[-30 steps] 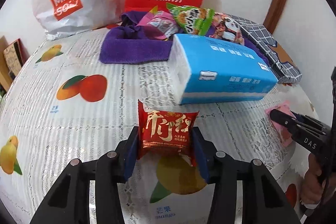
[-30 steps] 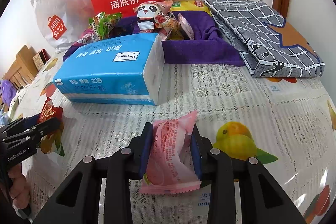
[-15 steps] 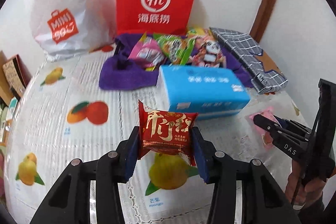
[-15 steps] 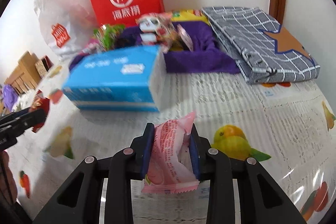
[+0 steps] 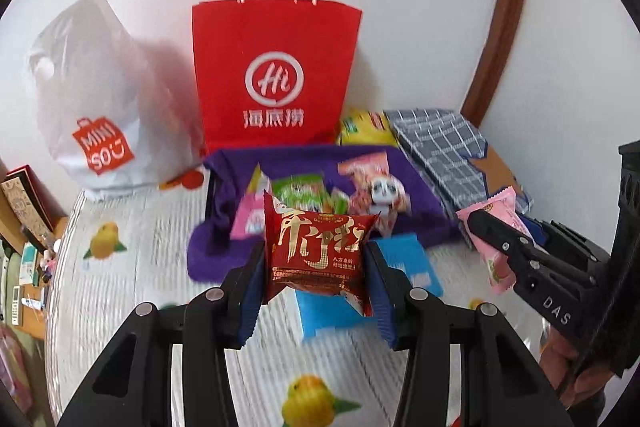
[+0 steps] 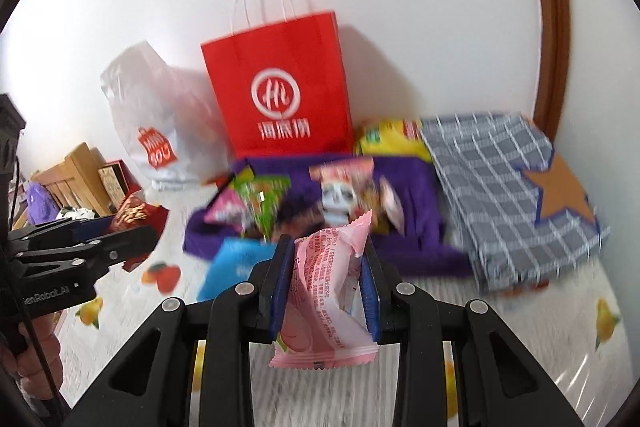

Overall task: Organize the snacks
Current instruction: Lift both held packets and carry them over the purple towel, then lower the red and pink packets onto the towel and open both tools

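**Mia:** Both tools have gone up high since a moment ago. Back then they were low over the tabletop (image 5: 132, 267), and the blue tissue pack (image 5: 412, 263) looked big. Now it sits low and small under them.

**Ben:** What is on the left side?

**Mia:** The left tool (image 5: 316, 267) is squeezed shut on the red snack pack (image 5: 318, 253). It is a puffy little square with shiny gold writing and zigzag ends.

**Ben:** And going right?

**Mia:** The right tool (image 6: 324, 283) is pinched on the pink snack pack (image 6: 324, 291). That one is soft and crinkly, like a tiny pillow. Both packs hang in the air, not touching anything.

**Ben:** Where should they go?

**Mia:** I think onto the purple cloth (image 5: 304, 163), where the other snacks (image 5: 304, 193) lie in a pile. It looks fuzzy and soft. It lies in front of the red paper bag (image 5: 276, 75), which is stiff with white string handles. The white plastic bag (image 5: 100, 99) to its left is thin and wrinkly.

**Ben:** How do we do it well?

**Mia:** Carry the packs past the tissue pack without bumping it. Hold gently, so the puffy packs do not pop. Go down close to the cloth, then let go, one beside the other. Keep the two tools apart so they do not knock.

**Ben:** And the far right?

**Mia:** A folded grey checked cloth (image 6: 508, 187) with an orange star. Leave it alone.
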Tool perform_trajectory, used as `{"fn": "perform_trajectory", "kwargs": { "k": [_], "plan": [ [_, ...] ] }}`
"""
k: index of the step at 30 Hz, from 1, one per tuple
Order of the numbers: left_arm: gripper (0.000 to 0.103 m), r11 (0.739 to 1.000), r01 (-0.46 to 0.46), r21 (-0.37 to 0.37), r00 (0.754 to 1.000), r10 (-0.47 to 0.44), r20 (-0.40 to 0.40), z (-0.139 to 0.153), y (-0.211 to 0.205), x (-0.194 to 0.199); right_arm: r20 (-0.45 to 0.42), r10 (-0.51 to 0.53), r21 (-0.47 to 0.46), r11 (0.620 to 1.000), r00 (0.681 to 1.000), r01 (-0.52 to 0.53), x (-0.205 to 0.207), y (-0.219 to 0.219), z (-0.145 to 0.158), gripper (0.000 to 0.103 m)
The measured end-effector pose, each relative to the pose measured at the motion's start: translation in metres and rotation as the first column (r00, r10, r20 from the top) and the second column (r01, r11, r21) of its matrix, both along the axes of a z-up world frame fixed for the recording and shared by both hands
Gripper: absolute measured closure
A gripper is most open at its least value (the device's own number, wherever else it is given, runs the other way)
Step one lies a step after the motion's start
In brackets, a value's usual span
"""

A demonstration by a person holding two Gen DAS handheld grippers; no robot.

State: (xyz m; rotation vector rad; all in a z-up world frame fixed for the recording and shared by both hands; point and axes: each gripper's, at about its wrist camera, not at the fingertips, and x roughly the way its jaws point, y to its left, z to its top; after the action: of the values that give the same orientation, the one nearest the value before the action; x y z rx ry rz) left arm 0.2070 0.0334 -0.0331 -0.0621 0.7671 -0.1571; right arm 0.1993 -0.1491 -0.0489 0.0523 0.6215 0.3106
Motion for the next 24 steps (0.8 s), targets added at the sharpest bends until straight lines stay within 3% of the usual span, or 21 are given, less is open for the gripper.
{"fn": "perform_trajectory", "kwargs": {
  "k": [8, 19, 24],
  "plan": [
    [0.058, 0.998, -0.017, -0.067, 1.000, 0.016, -0.006, 0.008, 0.020, 0.035, 0.010, 0.026, 0.015, 1.000, 1.000, -0.026, 0.041, 0.013, 0.023, 0.071],
    [0.058, 0.997, -0.045, -0.057, 0.999, 0.044, -0.031, 0.008, 0.027, 0.088, -0.018, 0.010, 0.002, 1.000, 1.000, -0.010, 0.101, 0.016, 0.029, 0.071],
    [0.058, 0.996, -0.057, -0.065, 0.997, 0.053, -0.061, 0.000, 0.026, 0.118, -0.031, -0.041, -0.054, 0.998, 0.999, 0.040, 0.134, 0.010, 0.024, 0.071]
  ]
}}
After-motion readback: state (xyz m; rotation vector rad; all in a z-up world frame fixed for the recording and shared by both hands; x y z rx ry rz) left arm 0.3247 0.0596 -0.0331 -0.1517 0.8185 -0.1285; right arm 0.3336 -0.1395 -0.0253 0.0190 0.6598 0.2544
